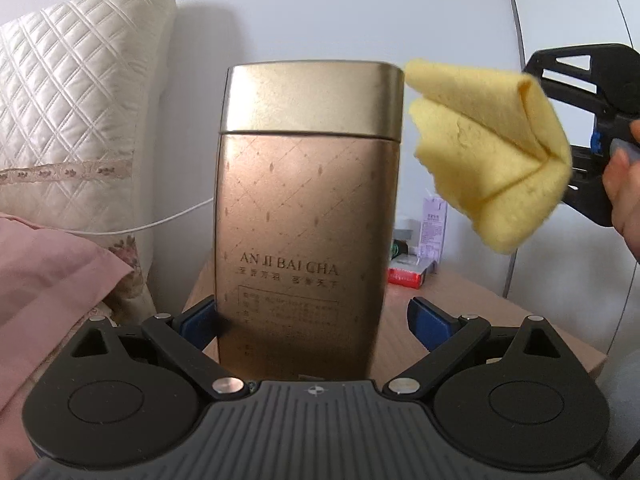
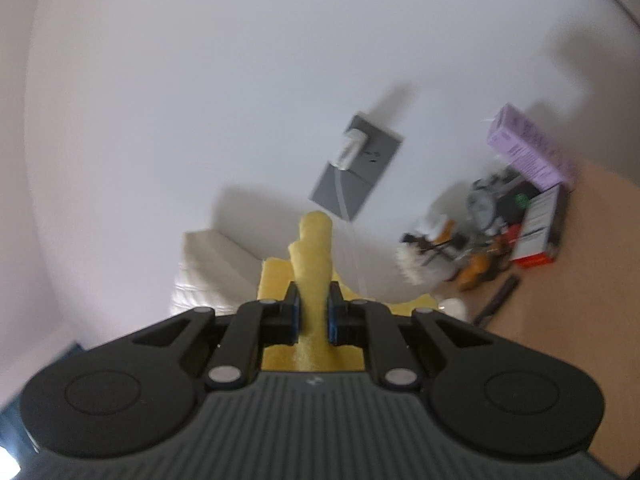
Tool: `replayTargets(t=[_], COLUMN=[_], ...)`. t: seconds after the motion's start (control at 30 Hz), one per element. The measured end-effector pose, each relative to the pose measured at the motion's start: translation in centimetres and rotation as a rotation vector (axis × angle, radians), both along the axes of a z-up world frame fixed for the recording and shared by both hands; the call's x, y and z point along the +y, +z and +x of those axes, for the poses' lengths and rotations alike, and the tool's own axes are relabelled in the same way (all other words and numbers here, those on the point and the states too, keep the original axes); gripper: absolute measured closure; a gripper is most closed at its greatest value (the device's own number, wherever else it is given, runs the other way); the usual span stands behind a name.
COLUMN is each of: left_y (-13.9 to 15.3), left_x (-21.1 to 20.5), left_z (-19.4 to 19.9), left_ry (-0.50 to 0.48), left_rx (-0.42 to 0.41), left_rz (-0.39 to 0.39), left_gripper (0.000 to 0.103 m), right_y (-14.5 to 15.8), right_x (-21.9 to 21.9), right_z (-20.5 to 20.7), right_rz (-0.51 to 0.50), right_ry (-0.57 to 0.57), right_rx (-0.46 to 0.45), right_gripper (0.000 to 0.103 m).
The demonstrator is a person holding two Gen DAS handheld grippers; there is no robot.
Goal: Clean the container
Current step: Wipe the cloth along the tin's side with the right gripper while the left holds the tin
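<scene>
Cloth up, tin waiting for its wipe.

The gold tea tin (image 1: 308, 220) stands upright on the wooden table (image 1: 480, 304), sitting between the left gripper (image 1: 316, 320) jaws, which are spread wide; the left pad looks to touch the tin while the right stands clear, though the fisheye makes that hard to call. The right gripper (image 2: 313, 312) has its jaws pinched on a folded yellow cloth (image 1: 488, 152), hanging just beside the lid's upper right corner. Judging by this, wiping is about to start: the left should close to steady the tin, then the cloth needs to come across onto the lid.
</scene>
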State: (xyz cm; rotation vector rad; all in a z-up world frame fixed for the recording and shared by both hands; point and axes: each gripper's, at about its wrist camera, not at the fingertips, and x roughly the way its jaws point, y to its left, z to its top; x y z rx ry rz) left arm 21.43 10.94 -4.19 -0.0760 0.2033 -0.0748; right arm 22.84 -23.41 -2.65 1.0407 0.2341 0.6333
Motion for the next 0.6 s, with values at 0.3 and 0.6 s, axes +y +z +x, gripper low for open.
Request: replayTargets(t=[0.3, 0.6], left_y=[-0.1, -0.4], left_x=[0.0, -0.4], left_z=[0.5, 0.3], left_ry=[0.062, 0.049], left_rx=[0.013, 0.02], left_rz=[0.012, 0.051], left_gripper=[0.005, 0.014], right_y=[-2.0, -5.1], right_x=[2.8, 4.3], right_z=[0.3, -0.7], right_rz=[0.104, 0.029], right_ry=[0.112, 0.055], right_rx=[0.02, 0.03], right_gripper=[0.089, 0.088])
